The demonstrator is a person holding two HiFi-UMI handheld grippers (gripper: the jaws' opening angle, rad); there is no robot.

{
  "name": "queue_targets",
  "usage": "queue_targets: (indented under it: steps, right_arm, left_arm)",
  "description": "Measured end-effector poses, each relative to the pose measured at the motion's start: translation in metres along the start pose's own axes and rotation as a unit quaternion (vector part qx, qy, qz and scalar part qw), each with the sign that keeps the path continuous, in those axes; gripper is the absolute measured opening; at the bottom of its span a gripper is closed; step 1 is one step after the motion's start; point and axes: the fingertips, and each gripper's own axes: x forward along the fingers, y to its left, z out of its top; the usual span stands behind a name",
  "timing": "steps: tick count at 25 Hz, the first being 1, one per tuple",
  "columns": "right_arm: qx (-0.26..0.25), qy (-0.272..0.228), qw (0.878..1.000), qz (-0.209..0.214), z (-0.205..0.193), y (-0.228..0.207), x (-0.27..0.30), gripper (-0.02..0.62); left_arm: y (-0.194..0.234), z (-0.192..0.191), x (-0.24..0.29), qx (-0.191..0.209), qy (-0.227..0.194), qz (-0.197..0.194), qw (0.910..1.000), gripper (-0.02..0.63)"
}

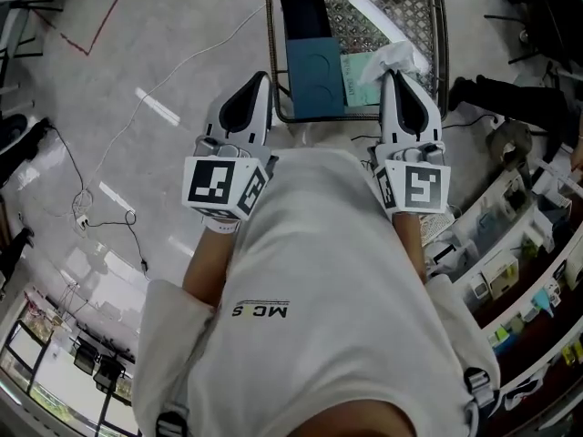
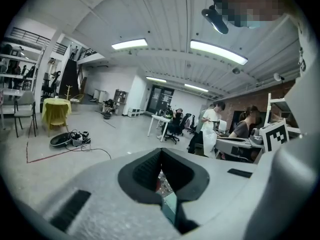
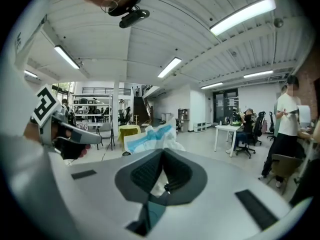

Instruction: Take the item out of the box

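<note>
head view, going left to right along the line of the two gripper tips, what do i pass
left gripper → dark blue box → pale green packet → right gripper, shut on a white plastic bag

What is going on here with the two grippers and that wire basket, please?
A person holds a gripper in each hand over a metal wire-mesh basket. The right gripper is shut on a crumpled white-and-blue plastic packet, held above the basket to the right of the open dark blue and teal box and outside it. The left gripper is at the basket's left rim, jaws together with nothing between them.
</note>
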Motion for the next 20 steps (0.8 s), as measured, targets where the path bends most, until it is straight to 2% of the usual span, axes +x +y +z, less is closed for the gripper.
queue_targets:
  steps: [20]
  right_arm:
    - [0.004,0.004,1.0,0.004,-0.007,0.016,0.0,0.018]
  left_arm:
    - [0.008,0.009,0.007,-0.005,-0.003,-0.009,0.9999,0.023]
